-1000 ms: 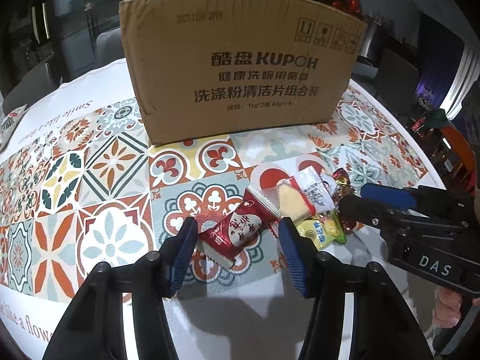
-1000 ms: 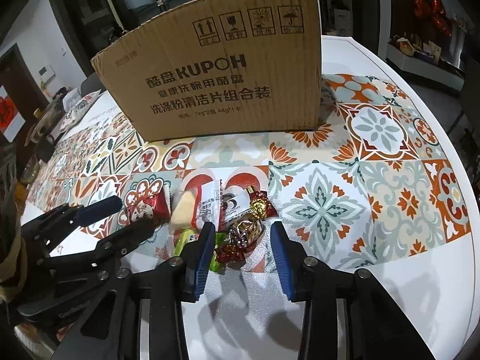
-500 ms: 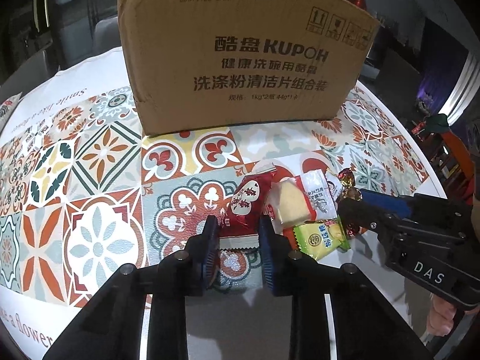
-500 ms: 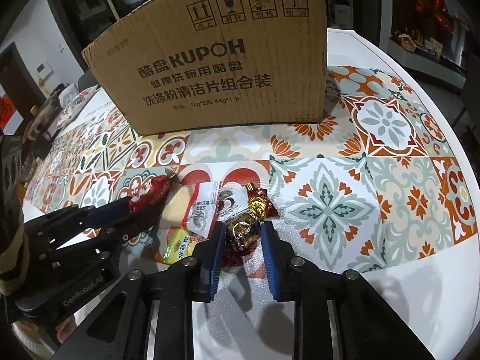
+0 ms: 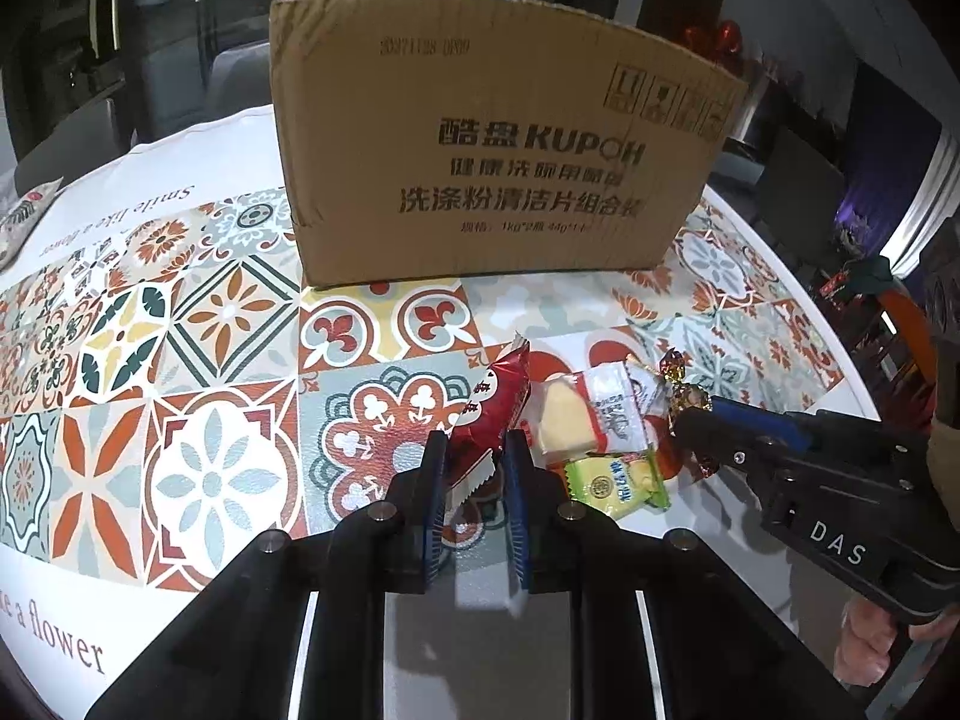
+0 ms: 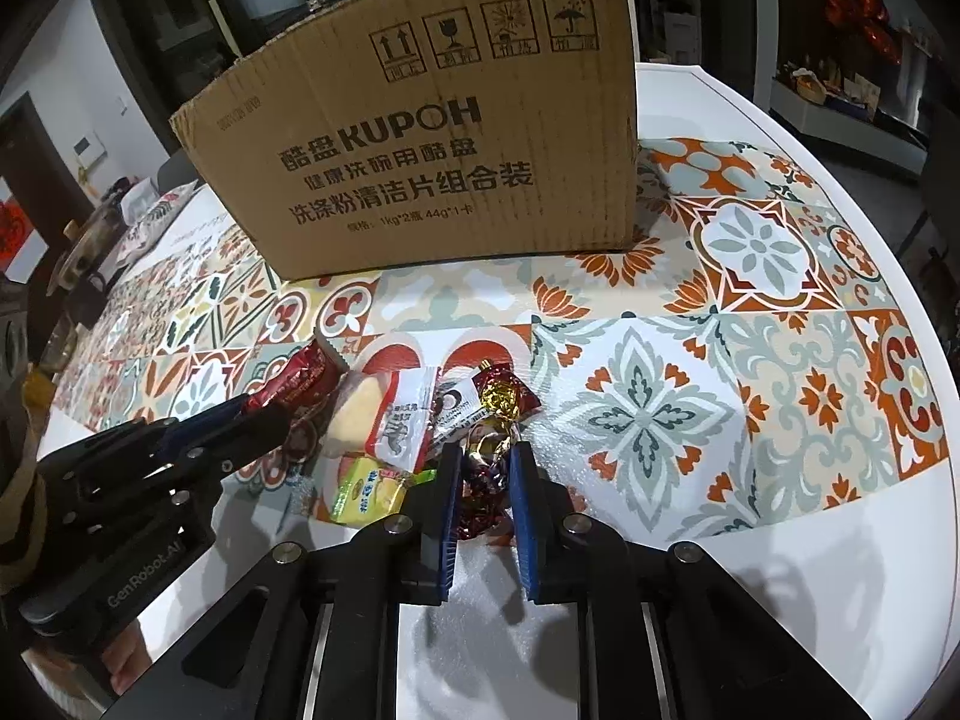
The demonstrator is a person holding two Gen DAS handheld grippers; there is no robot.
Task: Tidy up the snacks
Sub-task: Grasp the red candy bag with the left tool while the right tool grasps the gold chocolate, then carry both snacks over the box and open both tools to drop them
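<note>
A small pile of snacks lies on the patterned tablecloth in front of a tall cardboard box (image 5: 498, 144) (image 6: 432, 138). My left gripper (image 5: 475, 450) is shut on a red snack packet (image 5: 495, 402), lifted and tilted; it also shows in the right wrist view (image 6: 294, 381). My right gripper (image 6: 485, 462) is shut on a gold and red foil candy (image 6: 486, 462). On the cloth lie a clear-wrapped yellow cake (image 5: 570, 420) (image 6: 384, 420), a green-yellow packet (image 5: 618, 480) (image 6: 366, 489) and another foil candy (image 6: 501, 393).
The round white table edge (image 6: 900, 276) curves to the right. A flat packet (image 5: 24, 222) lies at the far left edge. Chairs and dark furniture stand behind the box.
Both grippers closed from open: the left onto the red packet, the right onto the foil candy. The red packet now stands tilted up off the cloth.
</note>
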